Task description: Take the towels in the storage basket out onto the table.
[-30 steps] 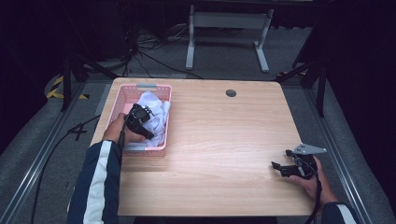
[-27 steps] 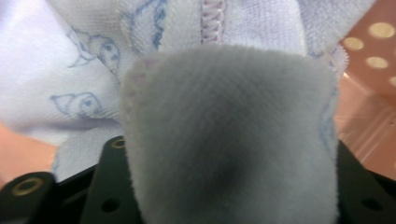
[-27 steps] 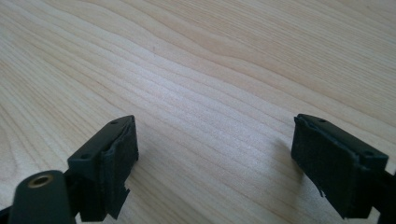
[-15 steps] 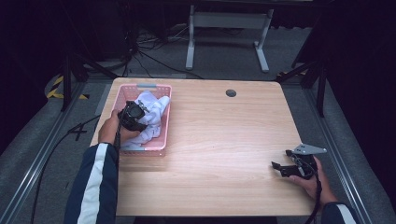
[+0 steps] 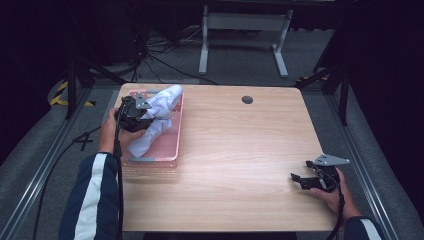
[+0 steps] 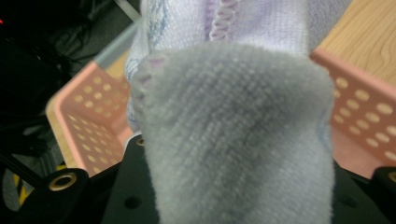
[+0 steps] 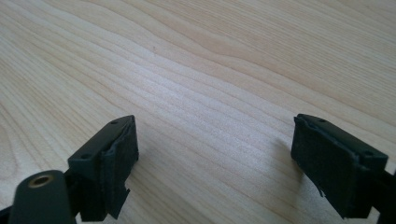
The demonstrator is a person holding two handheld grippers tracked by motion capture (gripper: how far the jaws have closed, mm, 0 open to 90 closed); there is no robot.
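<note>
The left hand-held gripper (image 5: 134,114) is holding a pale cloth (image 5: 155,117) clamped above the pink basket (image 5: 176,131), likely lifting it out, while the right hand-held gripper (image 5: 314,178) is resting on the tabletop (image 5: 240,160), jaws apart, waiting.

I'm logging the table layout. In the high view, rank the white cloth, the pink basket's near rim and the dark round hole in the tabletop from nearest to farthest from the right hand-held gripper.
1. Dark round hole: far edge of the table, ahead of the right hand-held gripper.
2. Pink basket near rim: far to the left.
3. White cloth: left, over the basket, held up by the left hand-held gripper.
</note>
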